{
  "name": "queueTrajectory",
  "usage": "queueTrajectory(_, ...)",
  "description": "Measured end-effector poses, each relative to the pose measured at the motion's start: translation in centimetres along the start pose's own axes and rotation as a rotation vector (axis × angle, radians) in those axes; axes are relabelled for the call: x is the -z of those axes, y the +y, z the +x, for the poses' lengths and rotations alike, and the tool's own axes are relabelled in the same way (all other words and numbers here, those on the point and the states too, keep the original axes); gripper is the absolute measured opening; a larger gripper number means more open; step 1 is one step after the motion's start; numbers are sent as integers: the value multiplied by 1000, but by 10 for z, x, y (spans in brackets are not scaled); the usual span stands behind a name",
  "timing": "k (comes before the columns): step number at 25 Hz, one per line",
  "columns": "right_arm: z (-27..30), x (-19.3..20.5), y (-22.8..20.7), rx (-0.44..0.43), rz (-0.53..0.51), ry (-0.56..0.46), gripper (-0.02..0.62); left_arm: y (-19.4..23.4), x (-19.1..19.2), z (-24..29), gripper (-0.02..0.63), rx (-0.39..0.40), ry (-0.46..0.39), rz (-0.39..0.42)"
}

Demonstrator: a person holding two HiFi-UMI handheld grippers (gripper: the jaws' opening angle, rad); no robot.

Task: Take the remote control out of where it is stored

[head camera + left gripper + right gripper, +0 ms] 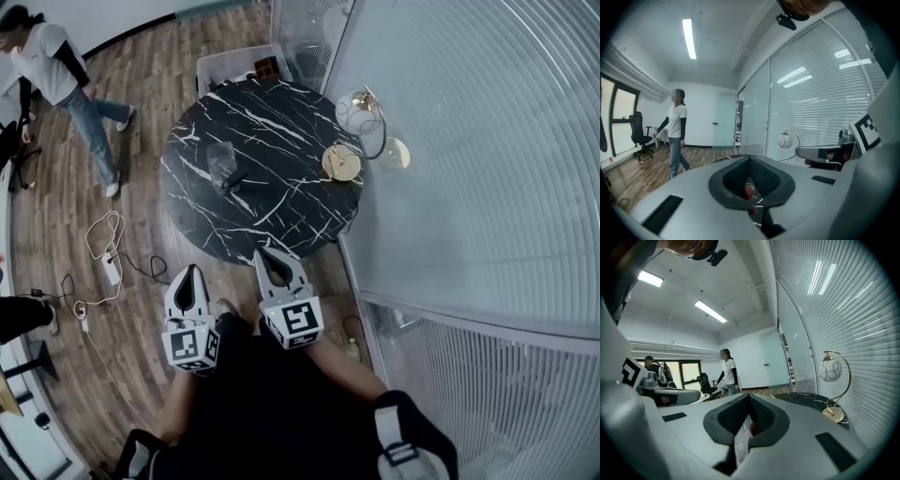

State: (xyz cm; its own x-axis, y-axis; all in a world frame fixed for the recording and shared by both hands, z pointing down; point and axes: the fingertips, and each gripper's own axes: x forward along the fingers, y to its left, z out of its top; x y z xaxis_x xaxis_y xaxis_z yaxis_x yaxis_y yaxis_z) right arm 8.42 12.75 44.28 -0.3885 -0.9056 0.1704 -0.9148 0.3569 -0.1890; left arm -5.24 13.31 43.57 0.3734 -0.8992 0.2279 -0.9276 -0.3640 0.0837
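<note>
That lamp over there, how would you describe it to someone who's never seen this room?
Find the round black marble table beside the glass wall. At the edge nearest that wall stands the lamp: round gold base, arched stem, white globe shade. Nothing else there is gold.

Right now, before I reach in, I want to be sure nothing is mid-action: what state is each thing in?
left gripper: fingers shut, empty.
right gripper: fingers shut, empty.
clear pouch: lying on the marble table, dark item at its near end; sealed or not, cannot tell.
globe lamp: upright, appears unlit.
storage bin: no lid visible.
</note>
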Motion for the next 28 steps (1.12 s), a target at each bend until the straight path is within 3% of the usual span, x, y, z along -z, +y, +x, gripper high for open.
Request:
queueTrajectory(13, 44, 15, -15, 0, 13, 33, 2, 21, 2, 31, 8, -8, 18, -25)
queueTrajectory(20, 90, 19, -13, 65, 29, 60, 2, 63, -11, 72, 8, 67, -8, -52)
queueTrajectory(28, 132, 33, -23, 182, 66, 96, 2, 98, -19, 106, 8, 203, -31, -21)
